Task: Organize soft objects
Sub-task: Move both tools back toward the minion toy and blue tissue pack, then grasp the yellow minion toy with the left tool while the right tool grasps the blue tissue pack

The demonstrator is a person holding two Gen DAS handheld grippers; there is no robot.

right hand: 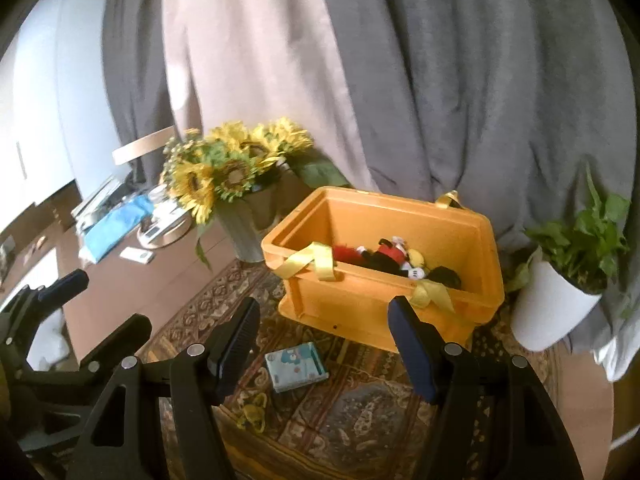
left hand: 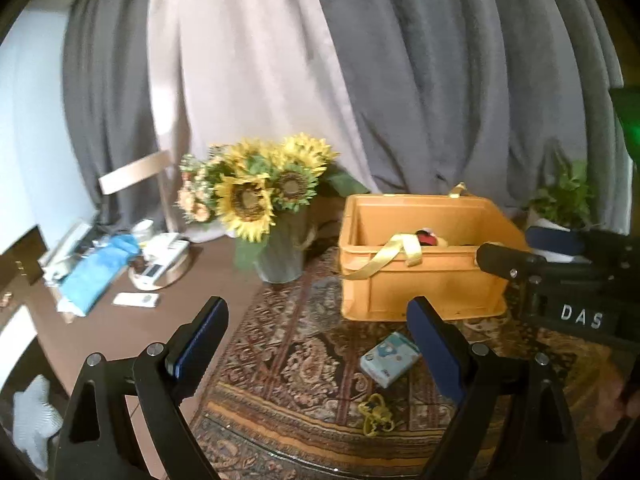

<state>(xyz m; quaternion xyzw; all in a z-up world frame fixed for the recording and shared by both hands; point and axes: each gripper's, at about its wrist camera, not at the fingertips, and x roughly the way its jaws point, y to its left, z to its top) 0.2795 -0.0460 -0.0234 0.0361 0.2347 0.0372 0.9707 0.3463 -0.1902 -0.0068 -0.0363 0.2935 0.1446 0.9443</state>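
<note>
An orange crate [left hand: 420,284] [right hand: 360,304] with yellow ribbon handles [right hand: 316,260] stands on a patterned cloth [left hand: 288,344]. Soft toys [right hand: 392,254] in red, black and yellow lie inside it. In front of the crate lies a small pale blue packet [left hand: 389,358] [right hand: 295,366], and nearer still a little yellow tangle [left hand: 374,414] [right hand: 252,416]. My left gripper [left hand: 318,308] hangs open and empty above the cloth, left of the packet. My right gripper [right hand: 324,308] is open and empty too, above the packet and before the crate's front wall. Each gripper shows in the other's view [left hand: 508,246] [right hand: 110,300].
A vase of sunflowers [left hand: 280,256] [right hand: 244,232] stands left of the crate. A white pot with a green plant [right hand: 556,308] leans at its right. Blue cloth [left hand: 96,272], remotes and a round tray crowd the brown table at left. Grey and pale curtains hang behind.
</note>
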